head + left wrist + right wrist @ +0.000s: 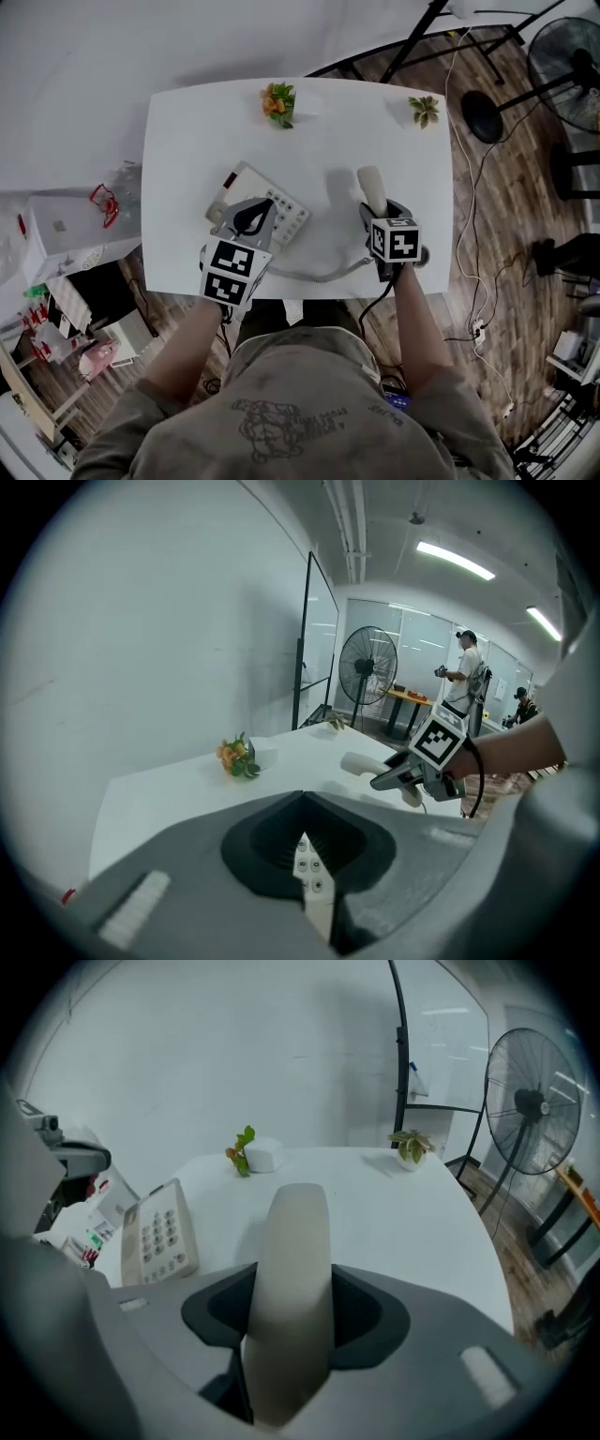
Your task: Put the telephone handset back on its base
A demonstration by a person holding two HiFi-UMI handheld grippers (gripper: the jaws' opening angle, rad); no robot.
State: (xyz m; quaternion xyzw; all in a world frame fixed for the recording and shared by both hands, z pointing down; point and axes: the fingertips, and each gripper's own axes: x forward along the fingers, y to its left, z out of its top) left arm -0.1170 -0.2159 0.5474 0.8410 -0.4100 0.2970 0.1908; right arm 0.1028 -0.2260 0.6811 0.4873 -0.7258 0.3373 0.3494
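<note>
The cream telephone base [236, 187] lies tilted on the white table [187, 141], left of centre, and its keypad shows in the right gripper view [159, 1232]. My left gripper [251, 217] sits over the base's near edge with its jaws together; a sliver of keypad shows through the slit behind its tips [302, 799]. My right gripper [378, 211] is shut on the cream handset [371, 185], which stands up between its jaws [298, 1269], right of the base and apart from it. A coiled cord [323, 274] runs along the table's front edge between them.
A small orange-flowered plant [277, 101] and a small green plant [424, 110] stand at the table's far edge. A floor fan [567, 56], stand legs and cables are on the right. Boxes and clutter [66, 244] lie to the left. People stand in the background [466, 672].
</note>
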